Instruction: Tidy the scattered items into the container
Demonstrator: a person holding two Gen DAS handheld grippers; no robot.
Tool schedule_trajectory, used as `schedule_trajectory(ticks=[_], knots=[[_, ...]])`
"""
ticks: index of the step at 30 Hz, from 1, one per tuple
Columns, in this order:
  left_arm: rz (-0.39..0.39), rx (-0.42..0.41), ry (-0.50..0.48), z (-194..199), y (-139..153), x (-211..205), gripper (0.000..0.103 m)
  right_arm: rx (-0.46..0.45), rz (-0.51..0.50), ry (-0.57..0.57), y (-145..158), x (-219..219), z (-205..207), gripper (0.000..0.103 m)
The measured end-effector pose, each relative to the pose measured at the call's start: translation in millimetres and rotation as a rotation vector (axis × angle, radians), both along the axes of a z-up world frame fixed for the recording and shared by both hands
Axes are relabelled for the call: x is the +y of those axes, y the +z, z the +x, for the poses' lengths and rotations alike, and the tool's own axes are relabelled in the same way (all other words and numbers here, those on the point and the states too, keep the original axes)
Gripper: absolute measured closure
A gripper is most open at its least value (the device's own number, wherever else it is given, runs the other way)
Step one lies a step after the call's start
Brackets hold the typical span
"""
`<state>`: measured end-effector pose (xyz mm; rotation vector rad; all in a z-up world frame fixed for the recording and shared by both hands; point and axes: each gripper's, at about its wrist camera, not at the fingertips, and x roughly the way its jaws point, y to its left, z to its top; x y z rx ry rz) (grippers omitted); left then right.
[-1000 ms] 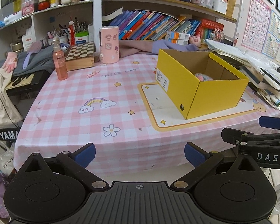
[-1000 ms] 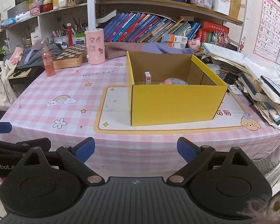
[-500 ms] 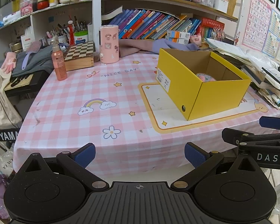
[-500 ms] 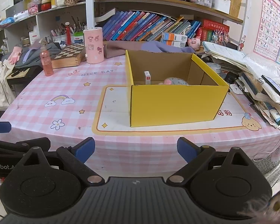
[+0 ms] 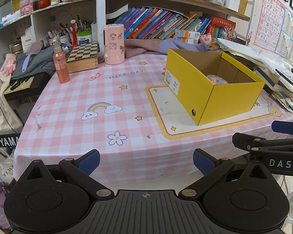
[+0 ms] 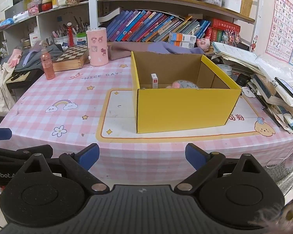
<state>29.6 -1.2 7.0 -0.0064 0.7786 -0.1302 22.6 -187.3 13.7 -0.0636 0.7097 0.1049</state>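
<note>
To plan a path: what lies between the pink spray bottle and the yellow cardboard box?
Only pink checked tablecloth between pink spray bottle and yellow cardboard box, per left wrist view.

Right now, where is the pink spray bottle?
The pink spray bottle stands upright at the table's far left in both views, just left of the wooden chessboard box, well away from the yellow cardboard box.

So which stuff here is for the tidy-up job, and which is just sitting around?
For the job:
- yellow box, the container
- small white-and-red carton standing inside it
- round pink thing inside it
- left gripper and right gripper, both open and empty

Just lying about:
- pink spray bottle
- chessboard box
- pink canister
- books on the shelf
- paper pile
</note>
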Motion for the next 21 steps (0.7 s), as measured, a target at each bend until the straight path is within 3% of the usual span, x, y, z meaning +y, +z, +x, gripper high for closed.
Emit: schedule_trajectory(ticks=[21], knots=[[0.001,0.015,-0.007,8.2,-4.1,-2.3,0.0,0.013,0.01,-0.006,-8.0,-1.1,10.3,0.008]])
